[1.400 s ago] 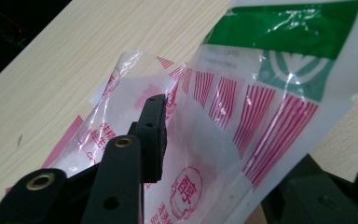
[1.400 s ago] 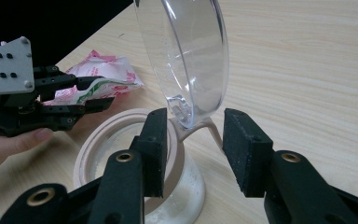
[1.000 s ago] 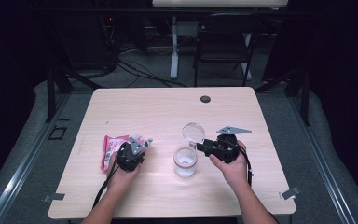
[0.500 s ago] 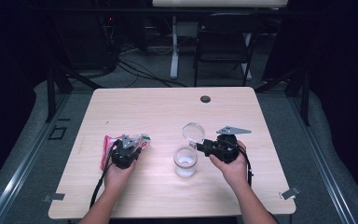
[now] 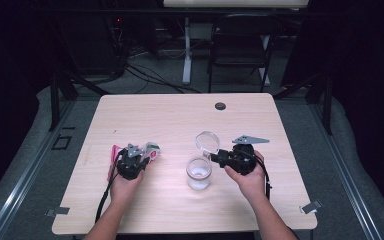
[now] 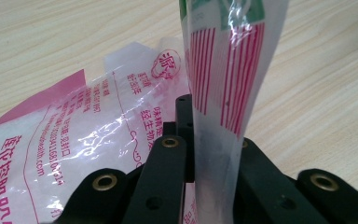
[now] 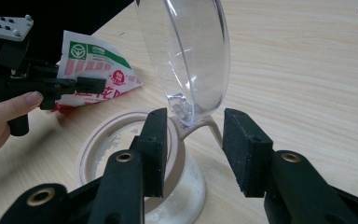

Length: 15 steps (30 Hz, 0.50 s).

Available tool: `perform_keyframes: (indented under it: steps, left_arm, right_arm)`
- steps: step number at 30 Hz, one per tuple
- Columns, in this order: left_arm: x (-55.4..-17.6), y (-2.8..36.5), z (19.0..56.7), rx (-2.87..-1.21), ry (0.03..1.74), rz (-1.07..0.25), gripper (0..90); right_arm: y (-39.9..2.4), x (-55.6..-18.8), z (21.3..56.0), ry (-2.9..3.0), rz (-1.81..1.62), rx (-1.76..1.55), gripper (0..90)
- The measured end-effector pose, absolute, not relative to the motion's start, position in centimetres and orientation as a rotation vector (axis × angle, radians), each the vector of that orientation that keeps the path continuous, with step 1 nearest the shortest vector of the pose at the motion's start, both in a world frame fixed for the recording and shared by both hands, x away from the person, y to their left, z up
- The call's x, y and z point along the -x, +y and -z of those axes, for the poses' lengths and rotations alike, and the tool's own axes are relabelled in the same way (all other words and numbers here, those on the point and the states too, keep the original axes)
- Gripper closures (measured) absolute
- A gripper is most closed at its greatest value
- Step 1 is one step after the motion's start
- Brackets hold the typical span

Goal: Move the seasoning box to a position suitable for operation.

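A pink, white and green plastic packet point(image 5: 151, 149) lies at the table's left. My left gripper point(image 5: 143, 155) is shut on its edge. Up close the film point(image 6: 228, 79) stands pinched between the black jaws of the left gripper point(image 6: 205, 135), which have just been closing. A clear jar point(image 5: 199, 174) with white residue stands mid-table, its clear flip lid point(image 5: 207, 141) tilted up. My right gripper point(image 5: 215, 156) reaches in from the right. In the right gripper view the right gripper point(image 7: 196, 140) grips the lid's beige tab point(image 7: 200, 123) beneath the lid point(image 7: 191, 51), beside the jar's rim point(image 7: 93, 140).
A small black round cap point(image 5: 220, 106) sits in the table point(image 5: 180, 120) near its far edge. Chairs, cables and stands crowd the dark floor beyond. In the right gripper view the left gripper point(image 7: 93, 85) and the packet point(image 7: 98, 63) show past the jar.
The left gripper has shifted slightly left and back toward the person with the packet's edge between its jaws. The right gripper, the jar and the lid have not moved.
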<state>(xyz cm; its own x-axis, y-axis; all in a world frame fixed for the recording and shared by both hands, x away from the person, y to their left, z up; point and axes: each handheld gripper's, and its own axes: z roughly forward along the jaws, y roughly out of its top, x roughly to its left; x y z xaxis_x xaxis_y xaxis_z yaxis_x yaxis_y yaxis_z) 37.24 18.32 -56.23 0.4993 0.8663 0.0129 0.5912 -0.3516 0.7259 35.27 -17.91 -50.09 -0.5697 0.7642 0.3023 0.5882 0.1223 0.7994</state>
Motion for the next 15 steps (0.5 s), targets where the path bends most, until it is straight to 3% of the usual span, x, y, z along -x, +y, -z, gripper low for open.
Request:
perform_keyframes:
  steps: [15]
  left_arm:
    - [-36.9, 19.1, 55.1, -2.017, 1.204, -0.521, 89.8]
  right_arm:
    - [-17.9, -35.2, 50.0, 2.202, -1.447, -1.348, 58.0]
